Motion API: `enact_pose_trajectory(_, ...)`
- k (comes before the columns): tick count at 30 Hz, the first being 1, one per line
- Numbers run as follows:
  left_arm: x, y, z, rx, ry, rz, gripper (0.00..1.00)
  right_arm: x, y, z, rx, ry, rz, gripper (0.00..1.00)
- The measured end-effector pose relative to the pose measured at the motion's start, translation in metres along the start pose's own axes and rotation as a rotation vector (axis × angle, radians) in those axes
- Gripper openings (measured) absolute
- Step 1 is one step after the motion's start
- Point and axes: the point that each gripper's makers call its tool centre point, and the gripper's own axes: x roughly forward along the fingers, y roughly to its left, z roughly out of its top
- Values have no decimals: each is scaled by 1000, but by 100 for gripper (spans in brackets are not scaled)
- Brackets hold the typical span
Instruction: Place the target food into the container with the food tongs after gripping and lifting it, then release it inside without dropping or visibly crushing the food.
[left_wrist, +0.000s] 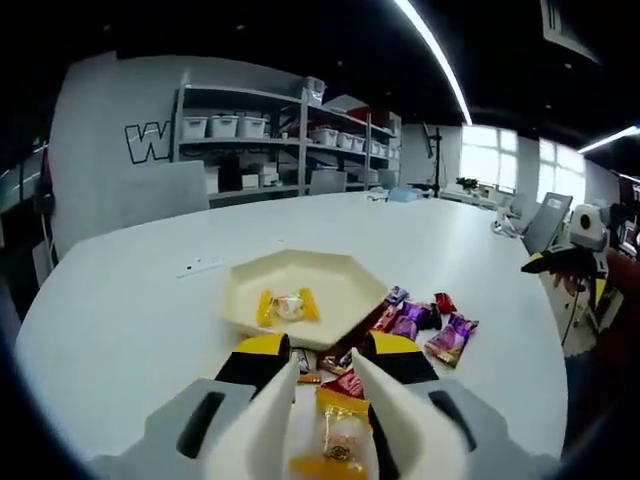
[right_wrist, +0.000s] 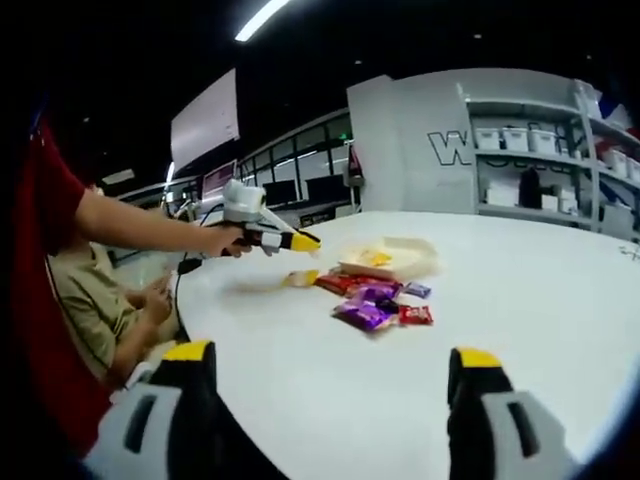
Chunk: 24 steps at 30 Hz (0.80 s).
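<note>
Candy, the target: we see a yellow-wrapped candy (left_wrist: 338, 440) pinched between the white tongs (left_wrist: 330, 420), above the table just short of the tray.
Table: our white table (left_wrist: 130, 310) carries everything.
Tray: a cream hexagonal tray (left_wrist: 300, 290) holds one yellow-wrapped sweet (left_wrist: 287, 306).
Loose sweets: purple and red wrapped candies (left_wrist: 420, 325) lie just beside the tray's right edge.
Left gripper: our left gripper (left_wrist: 330, 362) is closed on the tongs; in the right gripper view it (right_wrist: 290, 241) hangs beside the tray, its tip probably blurred.
Right gripper: our right gripper (right_wrist: 330, 375) is spread wide, nothing between its jaws.
</note>
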Motion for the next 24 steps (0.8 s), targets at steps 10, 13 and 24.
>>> enact_pose_trajectory(10, -11, -14, -7, -20, -11, -57, 29, 1, 3, -1, -3, 2, 6, 96)
enact_pose_trajectory(13, -14, -16, -11, -19, -6, -62, 29, 2, 4, -2, -6, 6, 8, 96)
enact_pose_trajectory(24, -25, -17, -27, -31, 7, -87, 29, 4, 7, -2, -5, 8, 16, 96)
